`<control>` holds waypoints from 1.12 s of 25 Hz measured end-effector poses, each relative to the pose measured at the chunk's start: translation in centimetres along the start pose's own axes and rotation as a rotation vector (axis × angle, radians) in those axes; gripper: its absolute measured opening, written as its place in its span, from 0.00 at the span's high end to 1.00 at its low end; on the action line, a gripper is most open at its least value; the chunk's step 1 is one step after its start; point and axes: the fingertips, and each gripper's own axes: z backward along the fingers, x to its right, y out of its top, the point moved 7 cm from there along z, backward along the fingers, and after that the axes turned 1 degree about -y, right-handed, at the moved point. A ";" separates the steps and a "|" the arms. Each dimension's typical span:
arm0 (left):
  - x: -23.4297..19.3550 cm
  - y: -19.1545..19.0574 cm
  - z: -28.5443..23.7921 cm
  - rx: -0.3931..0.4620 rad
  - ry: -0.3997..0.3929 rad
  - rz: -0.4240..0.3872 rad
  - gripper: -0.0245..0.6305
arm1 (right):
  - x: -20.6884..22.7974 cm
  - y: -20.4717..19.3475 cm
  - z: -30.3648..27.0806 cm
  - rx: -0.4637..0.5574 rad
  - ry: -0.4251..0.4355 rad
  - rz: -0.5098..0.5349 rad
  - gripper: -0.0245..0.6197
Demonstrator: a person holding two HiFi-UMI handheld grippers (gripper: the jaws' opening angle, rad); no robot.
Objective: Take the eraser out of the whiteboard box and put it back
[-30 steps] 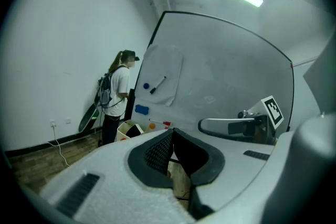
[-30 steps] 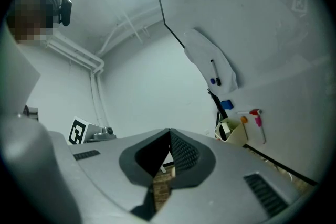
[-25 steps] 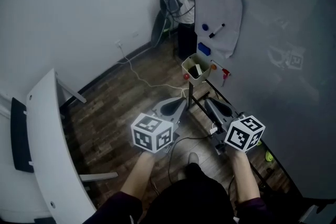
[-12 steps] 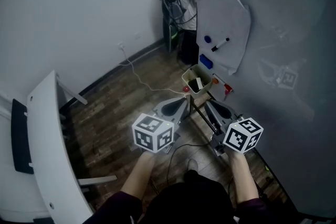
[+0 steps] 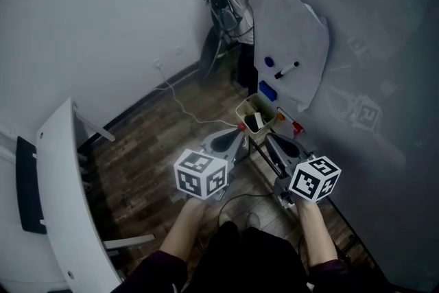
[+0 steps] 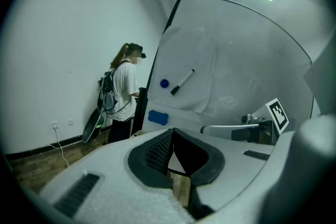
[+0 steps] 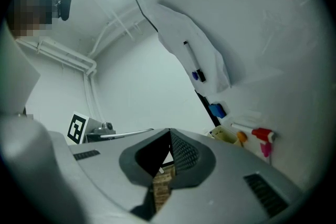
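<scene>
At the centre of the head view, just below a white panel (image 5: 291, 24) on the wall, the pale open-topped whiteboard box (image 5: 240, 108) holds the eraser (image 5: 252, 123). It is a small dark block with a paler face, too small to tell which way its long axis runs. Lower in the frame, the left hand-held gripper (image 5: 240, 128) and the right hand-held gripper (image 5: 269, 137) point toward the box, each closed tip to tip on nothing. Their cubes (image 5: 200, 173) carry black-and-white square markers, as does a tag (image 5: 365, 113) at right.
</scene>
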 end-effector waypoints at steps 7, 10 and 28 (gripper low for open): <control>-2.2 -0.3 -1.1 -0.033 -0.030 0.007 0.95 | 0.7 -0.3 -1.7 0.006 -0.041 -0.006 0.96; -2.7 -0.1 -1.4 -0.037 -0.044 0.007 0.95 | 0.9 -0.3 -2.0 0.011 -0.063 -0.001 0.96; -6.6 -4.6 -3.8 -0.103 -0.084 0.059 0.95 | 5.2 -3.0 -5.8 -0.024 -0.216 0.143 0.95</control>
